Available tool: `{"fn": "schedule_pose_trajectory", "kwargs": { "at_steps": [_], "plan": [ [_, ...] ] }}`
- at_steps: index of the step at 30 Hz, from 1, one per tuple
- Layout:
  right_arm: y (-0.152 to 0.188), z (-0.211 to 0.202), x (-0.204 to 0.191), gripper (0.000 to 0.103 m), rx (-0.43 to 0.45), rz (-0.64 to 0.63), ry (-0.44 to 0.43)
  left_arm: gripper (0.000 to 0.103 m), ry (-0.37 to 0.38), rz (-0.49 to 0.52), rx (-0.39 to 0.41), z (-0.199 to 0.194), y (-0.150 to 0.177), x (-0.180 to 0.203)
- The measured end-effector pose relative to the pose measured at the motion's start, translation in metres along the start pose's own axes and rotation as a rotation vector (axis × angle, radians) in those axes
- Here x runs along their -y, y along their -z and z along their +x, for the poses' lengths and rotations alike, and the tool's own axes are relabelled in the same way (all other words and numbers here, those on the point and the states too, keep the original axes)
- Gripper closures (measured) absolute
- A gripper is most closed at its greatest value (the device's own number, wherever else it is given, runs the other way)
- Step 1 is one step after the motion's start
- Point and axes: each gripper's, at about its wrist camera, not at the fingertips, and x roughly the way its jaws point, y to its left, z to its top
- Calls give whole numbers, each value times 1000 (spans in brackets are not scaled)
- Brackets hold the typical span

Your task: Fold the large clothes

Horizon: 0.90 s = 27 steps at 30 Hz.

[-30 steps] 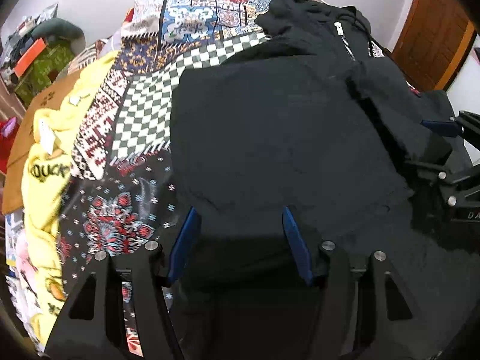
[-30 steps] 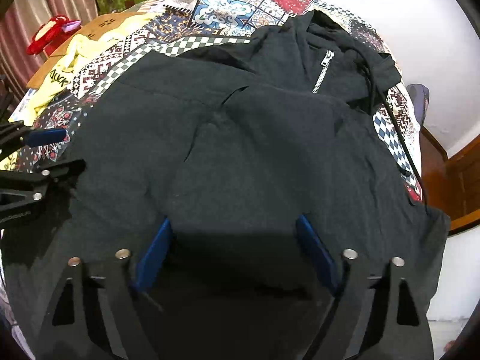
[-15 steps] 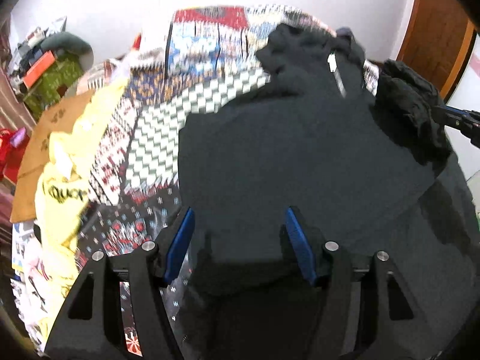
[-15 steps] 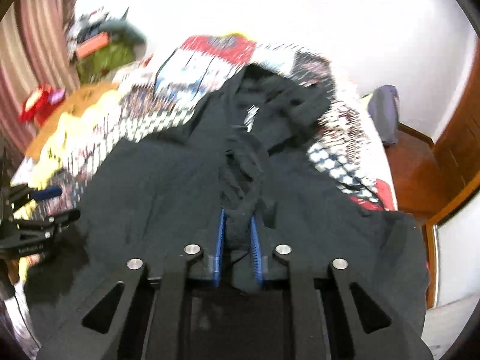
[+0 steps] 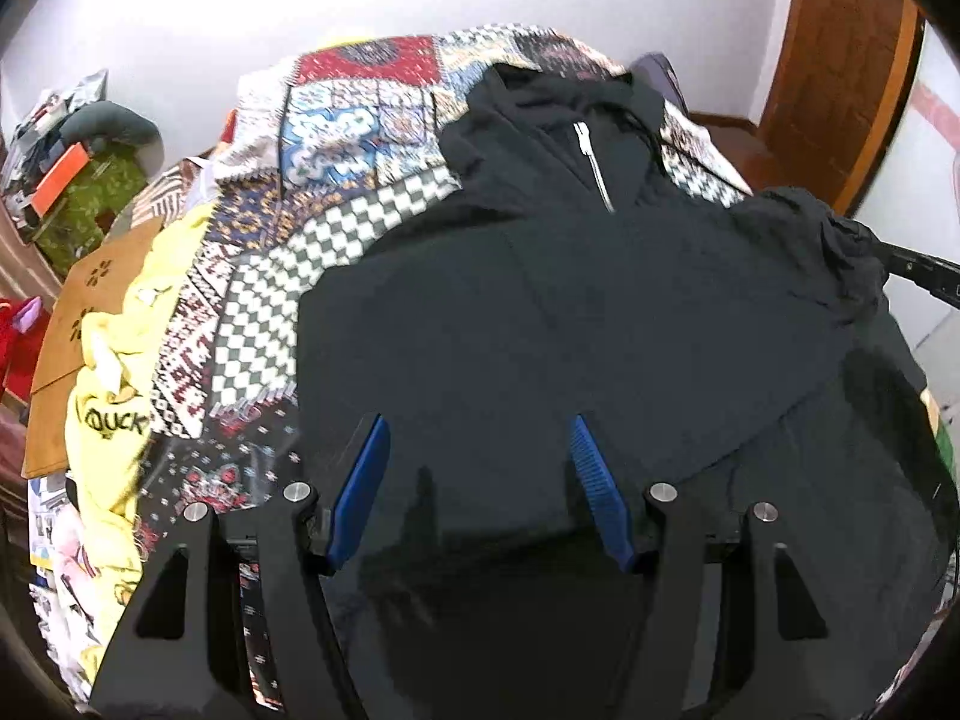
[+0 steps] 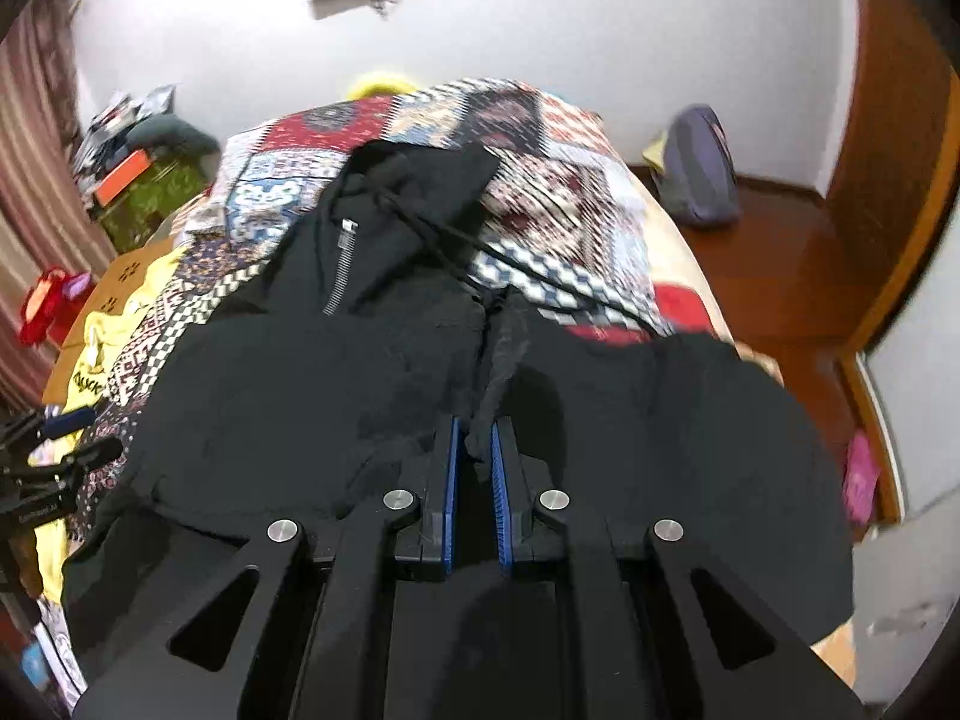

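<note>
I am early in this fold. The black hoodie (image 5: 540,312) lies spread across the patchwork bedspread (image 5: 360,120), filling the middle and right of the left wrist view, with its hood and zipper (image 5: 594,165) toward the top of the frame. In the right wrist view the same garment runs from the centre down to the lower edge, hood and drawstring (image 6: 456,240) bunched at upper centre.

My right gripper (image 6: 474,438) has its blue pads pressed nearly together on a twisted ridge of black cloth — they have just been closing, and the fabric sits between them, pulled up into a rope-like bunch that runs toward the upper middle of that frame. From the left wrist view that lifted bunch shows at the right edge, raised above the rest of the hoodie.

My left gripper (image 5: 474,450) has its jaws spread, with black cloth lying in and under the gap. I cannot tell whether the pads bear on a thick layer or merely hover over it.

So I judge one grip is taken and a side is being lifted — no crease is laid yet. The body is still open and broad; the sides, the hood and the final halving all remain. A yellow shirt (image 5: 114,396) at the left edge of the frame waits untouched.
</note>
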Motion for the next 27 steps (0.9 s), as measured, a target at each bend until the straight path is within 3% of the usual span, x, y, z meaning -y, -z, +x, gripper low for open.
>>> {"fn": "schedule_pose_trajectory", "kwargs": {
  "at_steps": [4, 8, 13, 14, 16, 18, 19, 20, 27],
  "plan": [
    [15, 11, 22, 102, -47, 43, 63, 41, 14, 0, -43, 13, 8, 9],
    [31, 20, 48, 101, -140, 105, 35, 41, 15, 15, -77, 23, 16, 19],
    [37, -1, 60, 100, -130, 115, 50, 41, 22, 23, -60, 17, 14, 26],
    [37, -7, 60, 95, -121, 115, 56, 41, 23, 23, -55, 15, 13, 27],
    [36, -19, 60, 75, -97, 110, 83, 41, 29, 26, -29, 6, 8, 30],
    [34, -32, 63, 31, -51, 104, 113, 41, 31, 33, -4, -2, 4, 34],
    [35, -40, 63, 25, -19, 101, 135, 41, 31, 38, 9, -7, 2, 37],
    [35, -47, 63, 20, 7, 97, 155, 41, 31, 44, 25, -12, 0, 40],
    [42, -69, 81, 19, 29, 134, 182, 34, 67, 57, 110, -40, -15, 61]
  ]
}}
